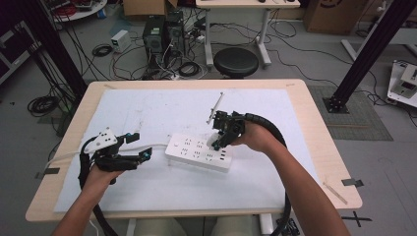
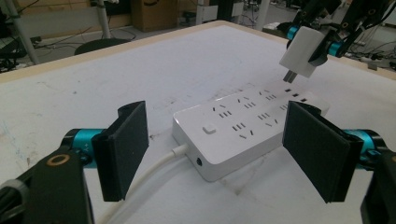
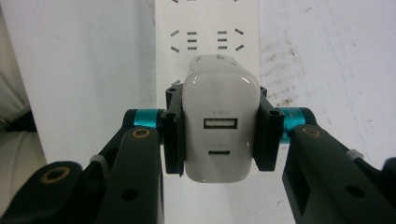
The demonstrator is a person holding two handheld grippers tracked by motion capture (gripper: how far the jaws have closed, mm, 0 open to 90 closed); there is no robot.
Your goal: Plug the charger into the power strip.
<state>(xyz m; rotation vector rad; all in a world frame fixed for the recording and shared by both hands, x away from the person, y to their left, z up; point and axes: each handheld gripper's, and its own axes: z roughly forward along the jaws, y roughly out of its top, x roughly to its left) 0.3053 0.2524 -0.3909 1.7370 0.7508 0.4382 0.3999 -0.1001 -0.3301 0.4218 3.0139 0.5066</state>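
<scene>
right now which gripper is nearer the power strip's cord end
Left. The left gripper sits open just off the cord end of the power strip; the right gripper holds the charger above the far end.

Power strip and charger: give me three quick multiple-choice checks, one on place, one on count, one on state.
1. Where is the white charger?
A. Above the power strip, prongs clear of it
B. Fully plugged in
C. Lying on the mat

2. How many ports show on the charger's back face, in the right gripper view?
A. One
B. Two
C. Four

3. How do the left gripper's fingers stand?
A. Clamped on the cable
B. Shut on nothing
C. Open, either side of the strip's cable end

Answers: 1 A, its prongs hang in air over the sockets. 2 B, two slots, one above the other. 3 C, both pads stand apart from the strip.
</scene>
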